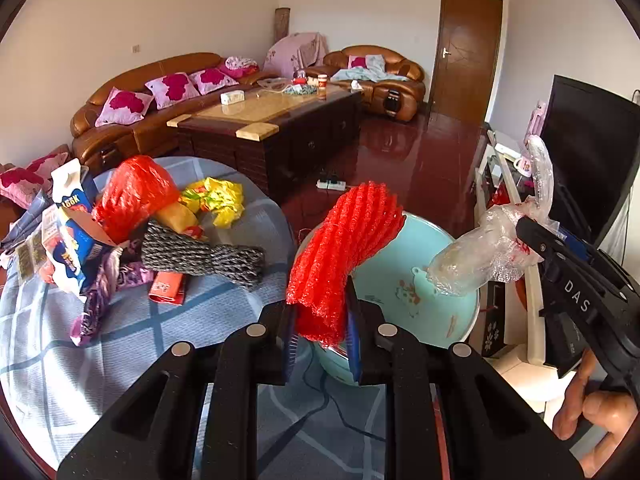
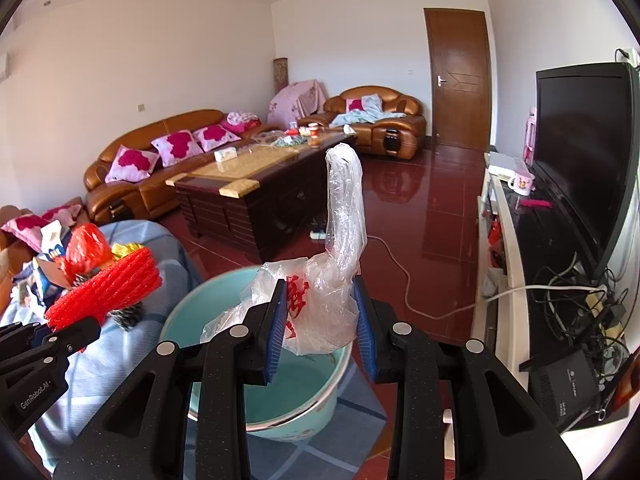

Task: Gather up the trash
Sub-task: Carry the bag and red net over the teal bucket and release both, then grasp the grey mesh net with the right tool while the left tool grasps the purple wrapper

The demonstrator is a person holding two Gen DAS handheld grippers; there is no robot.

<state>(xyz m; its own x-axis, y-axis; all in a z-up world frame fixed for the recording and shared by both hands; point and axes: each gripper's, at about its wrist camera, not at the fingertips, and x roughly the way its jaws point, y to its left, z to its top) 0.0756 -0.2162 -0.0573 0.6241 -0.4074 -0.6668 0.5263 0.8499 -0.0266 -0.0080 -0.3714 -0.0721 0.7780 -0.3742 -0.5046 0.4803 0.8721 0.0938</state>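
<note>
My left gripper [image 1: 320, 316] is shut on a red foam net sleeve [image 1: 344, 248] and holds it above the near rim of a light blue basin [image 1: 420, 264]. My right gripper [image 2: 322, 320] is shut on a clear plastic bag with red print [image 2: 324, 300] and holds it over the same basin [image 2: 200, 316]. In the left wrist view the bag [image 1: 480, 252] hangs at the right, over the basin's far side. The red sleeve [image 2: 108, 288] shows at the left in the right wrist view.
More trash lies on the blue checked cloth [image 1: 200, 312]: a milk carton [image 1: 72, 216], a red bag [image 1: 132, 196], yellow wrappers [image 1: 216, 196], a grey net sleeve [image 1: 204, 256]. A dark coffee table [image 1: 272, 128], sofas and a TV stand [image 2: 504, 240] stand beyond.
</note>
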